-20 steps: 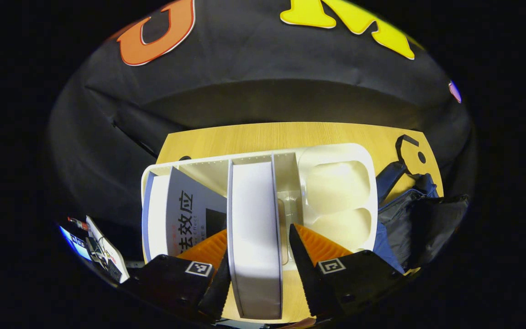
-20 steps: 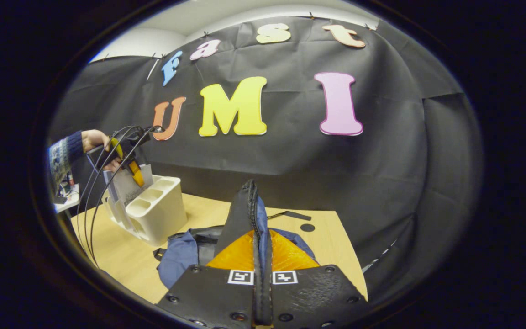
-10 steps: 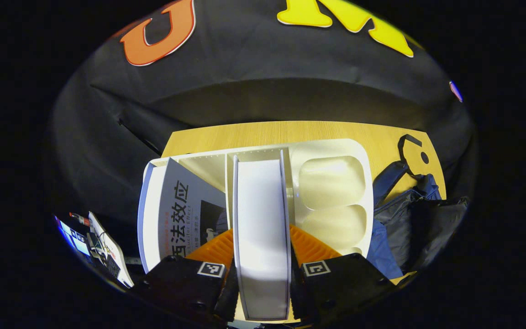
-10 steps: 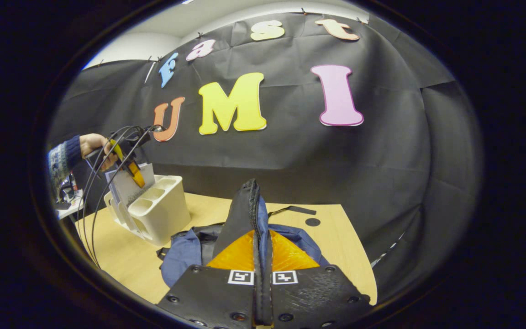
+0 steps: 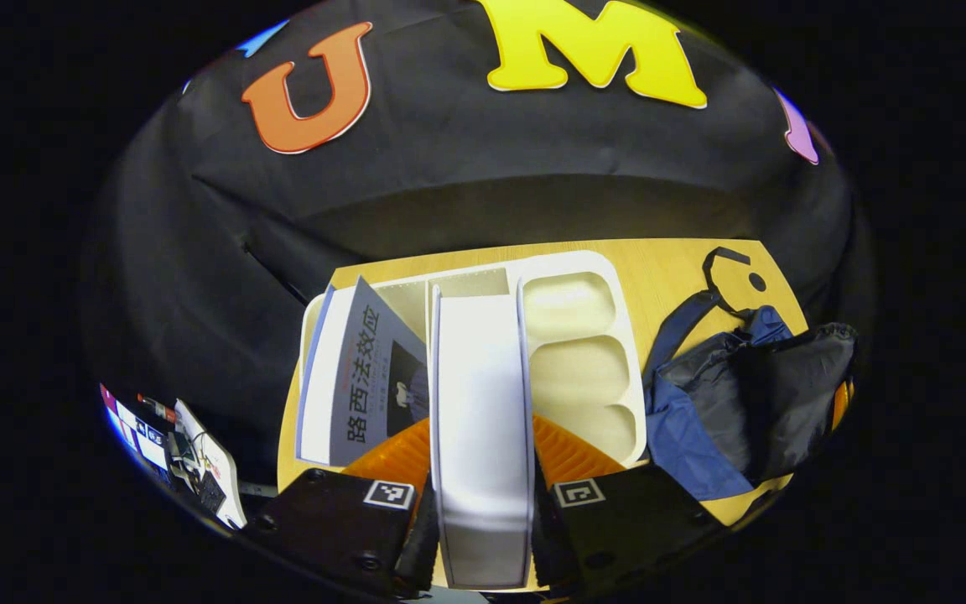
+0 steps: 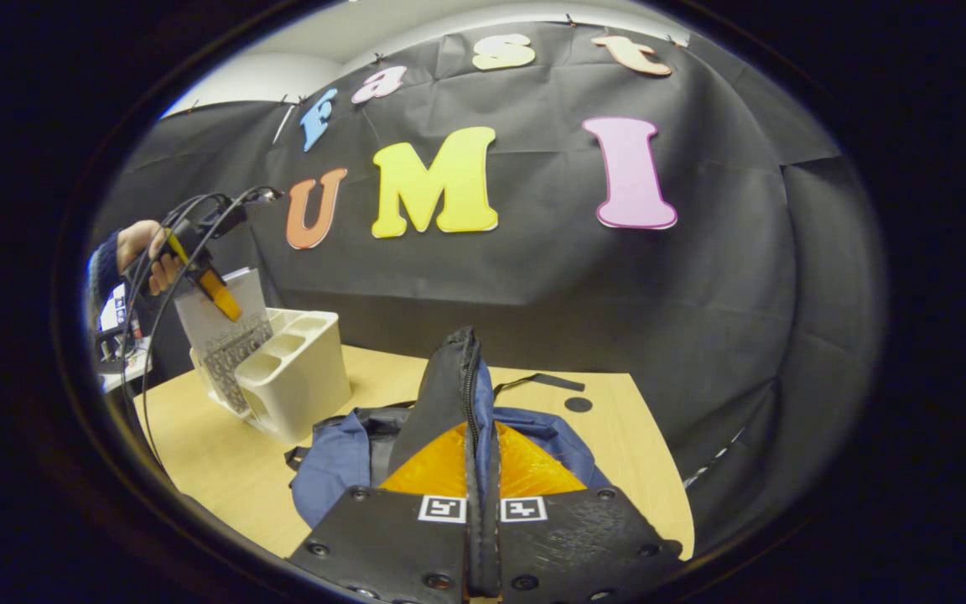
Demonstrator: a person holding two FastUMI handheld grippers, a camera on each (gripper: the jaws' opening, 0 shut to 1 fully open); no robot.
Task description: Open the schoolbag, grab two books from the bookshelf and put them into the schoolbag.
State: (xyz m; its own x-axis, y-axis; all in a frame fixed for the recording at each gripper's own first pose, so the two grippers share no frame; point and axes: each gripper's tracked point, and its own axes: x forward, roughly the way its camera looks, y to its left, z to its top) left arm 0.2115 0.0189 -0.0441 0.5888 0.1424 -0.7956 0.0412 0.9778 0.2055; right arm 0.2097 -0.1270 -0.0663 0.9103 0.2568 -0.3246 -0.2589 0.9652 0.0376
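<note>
In the left gripper view, the left hand-held gripper (image 5: 480, 470) pinches a thick white-paged book (image 5: 481, 419), one finger pressed against each cover, its page edges facing the camera. The book stands upright, partly raised above the cream plastic bookshelf organiser (image 5: 584, 352) that sits toward the back left corner of the pale wooden counter (image 5: 676, 268). Just beside it, a second book with a grey cover and a white spine (image 5: 357, 377) leans in the neighbouring slot. The three rounded compartments on the organiser's other side hold nothing. The navy and black fabric schoolbag (image 5: 743, 403) lies on the counter near the organiser, toward the right edge, with a black strap (image 5: 722, 268) trailing toward the back. In the right gripper view, the right hand-held gripper (image 6: 483, 470) is clamped on the schoolbag's black zippered flap (image 6: 454, 377), both fingers pressed on the fabric and holding it upright over the blue bag body (image 6: 340, 461) in the middle of the counter. Farther off at the counter's left side, a person's hand (image 6: 143, 252) in a dark knitted sleeve holds the other gripper on the book above the organiser, with black cables (image 6: 156, 310) looping down from it.
</note>
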